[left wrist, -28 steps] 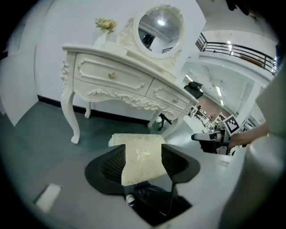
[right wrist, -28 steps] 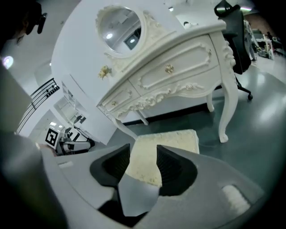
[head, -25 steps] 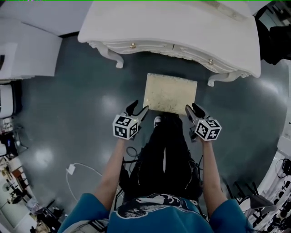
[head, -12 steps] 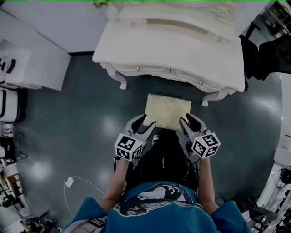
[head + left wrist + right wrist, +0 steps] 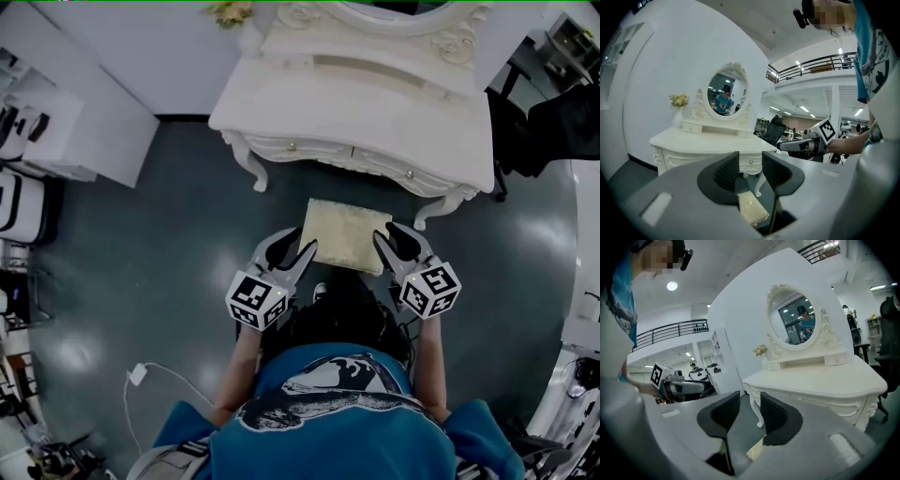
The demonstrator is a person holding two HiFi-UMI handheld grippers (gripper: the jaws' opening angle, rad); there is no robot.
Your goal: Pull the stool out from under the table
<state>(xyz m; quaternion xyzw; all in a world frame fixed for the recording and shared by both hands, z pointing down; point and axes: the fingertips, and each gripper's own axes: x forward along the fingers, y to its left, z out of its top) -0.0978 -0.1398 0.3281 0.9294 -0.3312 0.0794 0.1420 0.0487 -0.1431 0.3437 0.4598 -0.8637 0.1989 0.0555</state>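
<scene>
The stool (image 5: pixel 343 234), with a cream cushioned seat, stands on the dark floor just in front of the white dressing table (image 5: pixel 375 103). My left gripper (image 5: pixel 292 251) hovers above its near left corner and my right gripper (image 5: pixel 396 242) above its near right corner. Neither touches it. Both pairs of jaws are closing with a gap still showing and nothing between them. In the left gripper view the left gripper (image 5: pixel 750 164) points at the table (image 5: pixel 708 140), with the stool (image 5: pixel 752 208) low below. In the right gripper view the right gripper (image 5: pixel 750 411) points the same way and the stool (image 5: pixel 756 450) peeks out underneath.
An oval mirror (image 5: pixel 726 96) and a small flower vase (image 5: pixel 230 13) stand on the table. White cabinets (image 5: pixel 56 122) line the left wall. A white cable with a plug (image 5: pixel 138 375) lies on the floor at the lower left. A black chair (image 5: pixel 553 122) stands at the right.
The head view has risen and drawn back, so the table and stool look smaller. Both grippers have lifted off the stool's near corners, and their jaws have narrowed.
</scene>
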